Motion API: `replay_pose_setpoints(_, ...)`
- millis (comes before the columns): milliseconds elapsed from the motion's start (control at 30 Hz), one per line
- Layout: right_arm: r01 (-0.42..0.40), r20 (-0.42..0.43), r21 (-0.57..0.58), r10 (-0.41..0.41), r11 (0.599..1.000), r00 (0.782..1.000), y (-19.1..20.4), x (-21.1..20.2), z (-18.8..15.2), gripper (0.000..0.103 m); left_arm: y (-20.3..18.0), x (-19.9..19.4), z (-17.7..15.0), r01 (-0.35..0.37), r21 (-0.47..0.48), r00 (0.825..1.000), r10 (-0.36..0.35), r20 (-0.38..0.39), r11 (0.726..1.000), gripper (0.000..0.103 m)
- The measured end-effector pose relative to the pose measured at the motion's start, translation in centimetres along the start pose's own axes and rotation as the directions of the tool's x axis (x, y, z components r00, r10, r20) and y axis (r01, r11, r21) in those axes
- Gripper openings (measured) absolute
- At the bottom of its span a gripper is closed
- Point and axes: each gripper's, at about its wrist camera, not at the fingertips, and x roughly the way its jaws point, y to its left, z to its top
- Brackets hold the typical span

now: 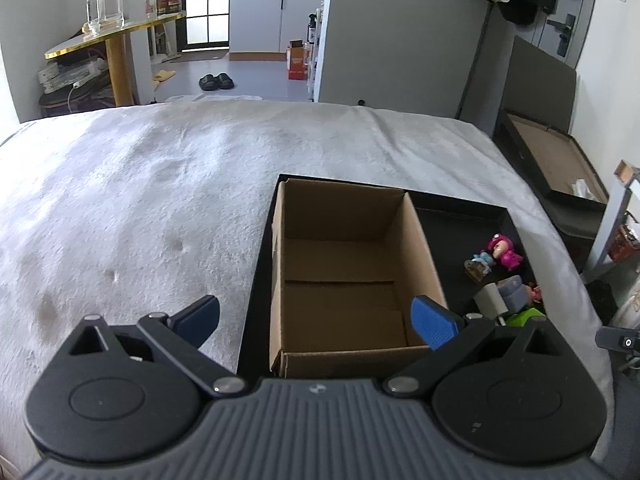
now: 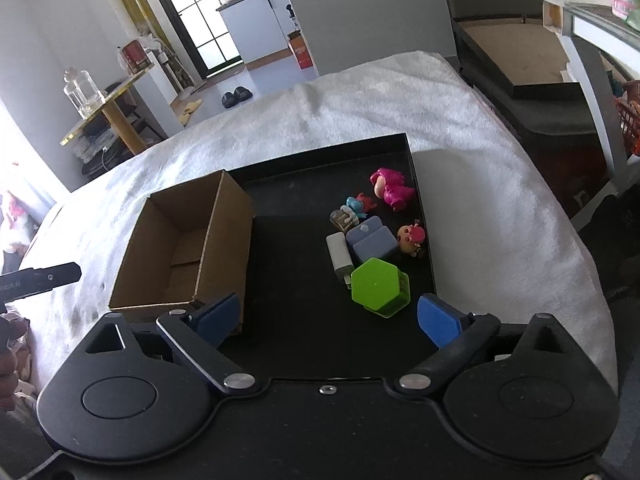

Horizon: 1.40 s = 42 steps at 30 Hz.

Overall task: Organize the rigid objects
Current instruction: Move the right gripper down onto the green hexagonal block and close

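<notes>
A white blanket [image 2: 460,128] carries a black tray [image 2: 304,320] holding an open cardboard box [image 2: 160,240] at its left and, apart at its right, a green hexagonal block [image 2: 378,284], a grey-blue block [image 2: 372,240] and perhaps four small figurines, the biggest pink [image 2: 390,188]. The left gripper [image 1: 316,320] and right gripper [image 2: 328,316] both hover spread wide, holding nothing.

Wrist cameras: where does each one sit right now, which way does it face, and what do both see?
Left wrist: on the left gripper, above the cardboard box, facing across the bed toward the kitchen; its own open blue fingers show.
Right wrist: on the right gripper, looking down on the black tray and green hexagonal container; open fingers show.
Shared: box, tray, toys, pink figurine.
</notes>
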Motion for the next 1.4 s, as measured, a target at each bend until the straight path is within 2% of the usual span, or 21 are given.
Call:
replay_pose_setpoints(467, 0.064, -0.029, -0.008, -0.064, 0.998, 0.998, -0.9, 3.4, 0.3, 0.092, -1.0, 3.4, 0.2, -0.095, 0.002, 0.995, 0.095, -0.001, 0.995, 0.100)
replay_pose_setpoints(633, 0.075, -0.036, 0.000, -0.075, 0.997, 0.997, -1.2, 4.5, 0.6, 0.087, -1.3, 4.8, -0.2, -0.132, -0.005, 0.991, 0.132, -0.014, 0.991, 0.100)
replay_pose_setpoints(967, 0.121, -0.032, 0.021, -0.120, 0.992, 0.992, -1.5, 7.0, 0.4, 0.087, -1.1, 7.2, -1.2, -0.193, -0.023, 0.981, 0.193, -0.034, 0.981, 0.098)
replay_pose_setpoints(1400, 0.198, -0.033, -0.009, -0.198, 0.980, 0.980, -0.2, 10.1, -0.3, 0.087, -1.0, 9.2, -1.6, -0.255, -0.028, 0.967, 0.255, -0.017, 0.966, 0.088)
